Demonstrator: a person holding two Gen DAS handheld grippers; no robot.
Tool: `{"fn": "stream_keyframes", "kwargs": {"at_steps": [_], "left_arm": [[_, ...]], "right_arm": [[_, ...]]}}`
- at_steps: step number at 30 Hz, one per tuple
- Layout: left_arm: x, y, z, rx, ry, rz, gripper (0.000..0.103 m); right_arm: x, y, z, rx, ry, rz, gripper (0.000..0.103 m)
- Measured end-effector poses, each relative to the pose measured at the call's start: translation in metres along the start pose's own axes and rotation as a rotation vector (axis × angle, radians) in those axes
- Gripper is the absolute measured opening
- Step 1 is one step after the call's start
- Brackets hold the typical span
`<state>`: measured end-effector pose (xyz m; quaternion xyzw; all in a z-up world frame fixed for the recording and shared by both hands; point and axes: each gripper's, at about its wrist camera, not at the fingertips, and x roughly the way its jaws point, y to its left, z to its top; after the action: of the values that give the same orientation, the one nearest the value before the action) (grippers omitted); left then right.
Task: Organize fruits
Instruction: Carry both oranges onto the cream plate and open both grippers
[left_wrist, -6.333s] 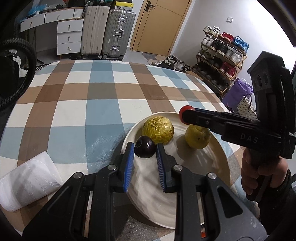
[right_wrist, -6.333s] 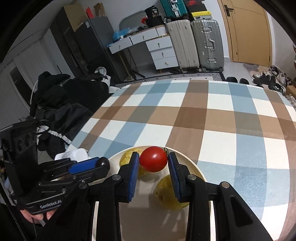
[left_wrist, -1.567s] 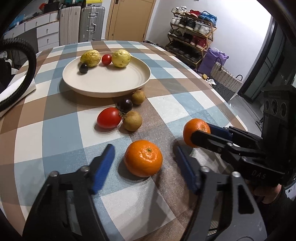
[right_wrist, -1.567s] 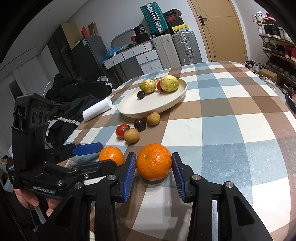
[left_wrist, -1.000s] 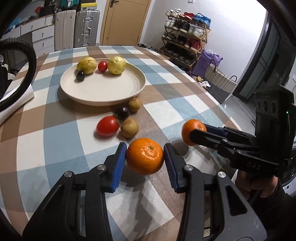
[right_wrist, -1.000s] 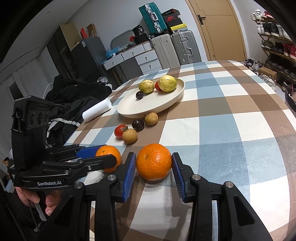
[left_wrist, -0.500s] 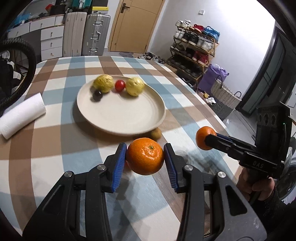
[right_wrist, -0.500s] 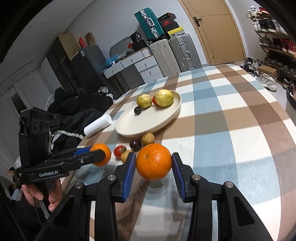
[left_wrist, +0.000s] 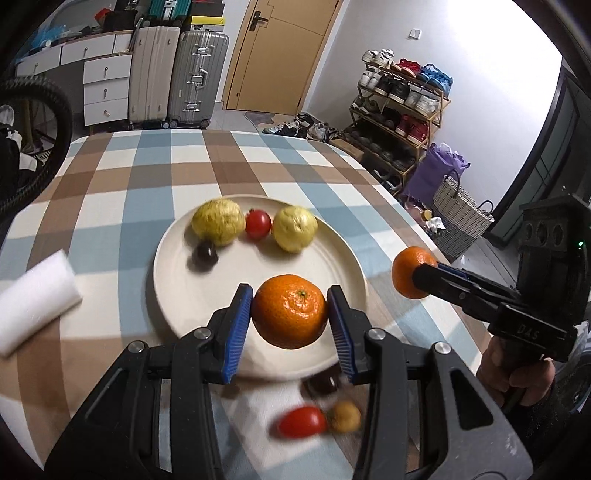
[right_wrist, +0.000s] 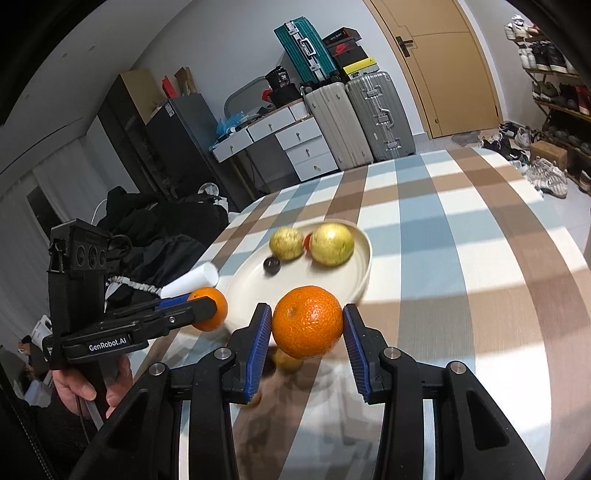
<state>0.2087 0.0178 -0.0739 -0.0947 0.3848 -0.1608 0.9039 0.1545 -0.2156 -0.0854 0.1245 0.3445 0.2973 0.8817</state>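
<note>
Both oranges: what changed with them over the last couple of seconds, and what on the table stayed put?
The left gripper closed on its orange, and both oranges left the cloth; the right gripper carries its orange too, both toward the plate. The plate's four fruits, the paper roll and the small fruits on the cloth stayed.

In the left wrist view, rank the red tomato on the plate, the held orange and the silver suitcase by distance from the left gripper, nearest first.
1. Orange: clamped between the left gripper's pads.
2. Red tomato: at the plate's far side, between two yellow fruits.
3. Silver suitcase: beyond the table, beside the door.
</note>
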Motion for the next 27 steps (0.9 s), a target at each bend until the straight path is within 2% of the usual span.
{"fn": "stream_keyframes", "kwargs": {"at_steps": [10, 19, 27], "left_arm": [[0.051, 0.006, 0.029, 0.001, 0.023, 0.010, 0.039], [0.085, 0.012, 0.039, 0.009, 0.060, 0.019, 0.039], [0.100, 0.013, 0.041, 0.006, 0.080, 0.022, 0.039]], "right_arm": [[0.041, -0.009, 0.043, -0.039, 0.013, -0.003, 0.040], [0.075, -0.018, 0.055, -0.060, 0.054, -0.041, 0.040], [0.093, -0.022, 0.055, -0.083, 0.094, -0.062, 0.040]]}}
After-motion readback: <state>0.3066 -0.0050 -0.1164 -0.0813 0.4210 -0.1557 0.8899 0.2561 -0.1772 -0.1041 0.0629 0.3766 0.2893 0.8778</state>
